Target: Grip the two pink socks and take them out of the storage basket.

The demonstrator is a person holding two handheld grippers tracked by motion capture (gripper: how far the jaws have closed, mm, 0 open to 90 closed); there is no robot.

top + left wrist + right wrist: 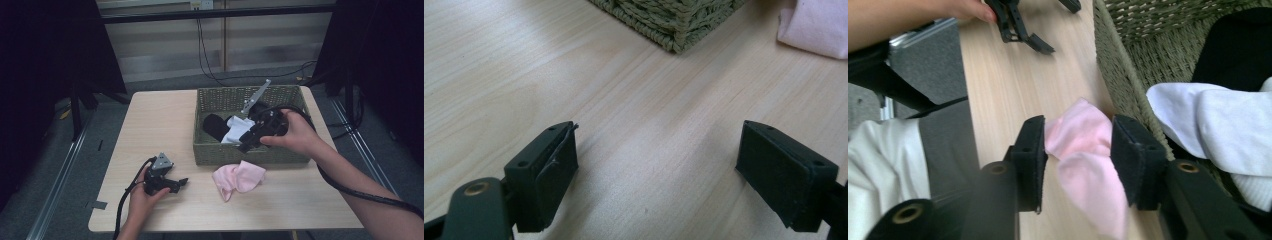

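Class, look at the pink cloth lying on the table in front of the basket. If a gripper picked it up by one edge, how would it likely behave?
The pink cloth lies crumpled with soft folds, so it would probably hang limp rather than hold shape. It looks thin and light, so likely little weight to lift. Lying flat against the table, it may bunch or slide if pushed instead of pinched.

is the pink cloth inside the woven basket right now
No, the pink cloth lies on the table just in front of the basket, outside its near wall.
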